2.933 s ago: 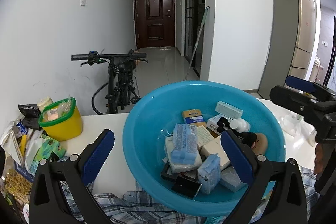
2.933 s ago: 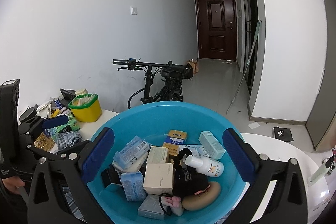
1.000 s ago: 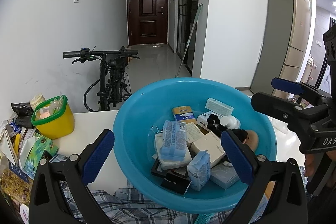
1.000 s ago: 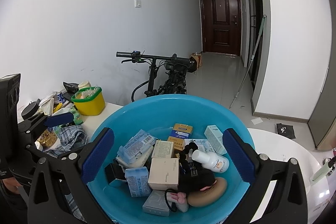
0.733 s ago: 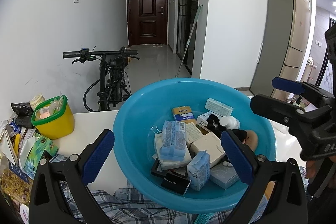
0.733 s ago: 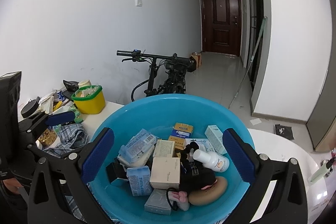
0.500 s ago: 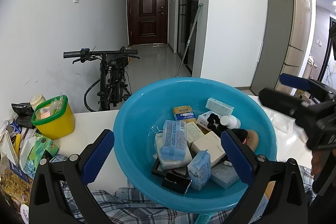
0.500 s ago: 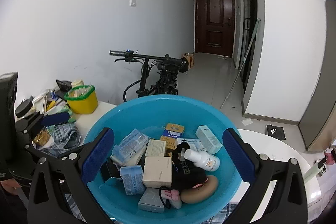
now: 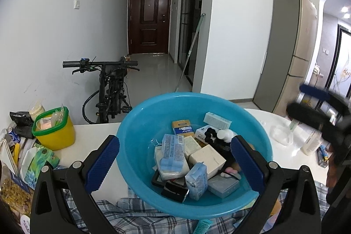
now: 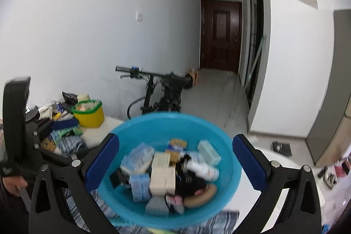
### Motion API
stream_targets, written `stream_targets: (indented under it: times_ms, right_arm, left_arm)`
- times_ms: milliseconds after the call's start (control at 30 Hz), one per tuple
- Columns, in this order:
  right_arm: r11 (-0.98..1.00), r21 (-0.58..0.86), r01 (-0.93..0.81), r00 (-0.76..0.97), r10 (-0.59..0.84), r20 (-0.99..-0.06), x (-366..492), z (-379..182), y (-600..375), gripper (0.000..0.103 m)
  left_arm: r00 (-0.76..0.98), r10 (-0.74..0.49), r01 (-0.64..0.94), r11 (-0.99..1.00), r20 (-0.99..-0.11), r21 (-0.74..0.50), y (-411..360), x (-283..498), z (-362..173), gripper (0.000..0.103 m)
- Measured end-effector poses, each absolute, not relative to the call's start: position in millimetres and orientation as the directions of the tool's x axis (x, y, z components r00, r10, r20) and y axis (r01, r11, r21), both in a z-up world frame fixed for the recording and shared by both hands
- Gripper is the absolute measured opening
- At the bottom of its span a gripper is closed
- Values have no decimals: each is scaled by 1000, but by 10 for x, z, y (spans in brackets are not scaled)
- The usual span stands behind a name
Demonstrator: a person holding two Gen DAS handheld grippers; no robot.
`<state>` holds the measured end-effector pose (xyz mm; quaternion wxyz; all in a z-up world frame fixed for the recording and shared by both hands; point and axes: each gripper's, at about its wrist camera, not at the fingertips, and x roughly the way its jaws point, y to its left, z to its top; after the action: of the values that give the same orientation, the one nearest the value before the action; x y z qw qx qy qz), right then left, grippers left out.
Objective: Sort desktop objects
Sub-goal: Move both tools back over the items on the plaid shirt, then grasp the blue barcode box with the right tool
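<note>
A blue plastic basin (image 9: 133, 131) sits on a checked cloth (image 9: 140, 218) on the white table. It holds several small boxes, blue tissue packs (image 9: 173, 152), a cream box (image 9: 207, 157), a white bottle (image 10: 204, 169) and a black item. My left gripper (image 9: 175, 162) is open, its blue pads either side of the basin's near part, nothing held. My right gripper (image 10: 175, 162) is open too, facing the same basin (image 10: 136, 131) from the right; that view is blurred. In the left wrist view the right gripper (image 9: 318, 106) shows blurred at the far right edge.
A yellow tub with a green rim (image 9: 53, 132) and snack packets (image 9: 33, 159) crowd the table's left side. A white bottle (image 9: 310, 144) and a clear bag (image 9: 280, 135) stand at the right. A bicycle (image 9: 109, 89) leans behind the table.
My right gripper has swung up and away to the right, so the basin looks smaller and lower in its blurred view. The left gripper has hardly moved. Both stay open.
</note>
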<state>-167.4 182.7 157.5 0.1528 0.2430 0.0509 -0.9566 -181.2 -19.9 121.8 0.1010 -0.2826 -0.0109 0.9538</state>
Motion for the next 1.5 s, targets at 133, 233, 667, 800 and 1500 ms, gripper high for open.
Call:
stream_targets:
  times_ms: [133, 233, 667, 800, 1500]
  right_arm:
    - [-954, -81, 290, -814, -201, -545, -1476, 1246, 1878, 103]
    - [-962, -68, 266, -766, -168, -621, -1345, 830, 1925, 103]
    - [-920, 201, 336, -579, -370, -727, -813, -224, 1873, 103]
    - [-943, 160, 292, -584, -308, -751, -880, -285, 1900, 103]
    - [-944, 161, 287, -564, -303, -768, -1029, -413, 1810, 103]
  left_arm:
    - [-821, 212, -185, -977, -529, -104, -209, -1766, 1282, 103]
    - [-814, 265, -229, -964, -517, -133, -178, -1705, 1330, 103]
    - [-809, 312, -282, -950, -498, -137, -75, -1587, 1418, 103]
    - [-810, 311, -277, -950, -497, -143, -101, -1587, 1425, 103]
    - [-802, 295, -279, -954, -519, -111, -18, -1628, 1355, 103]
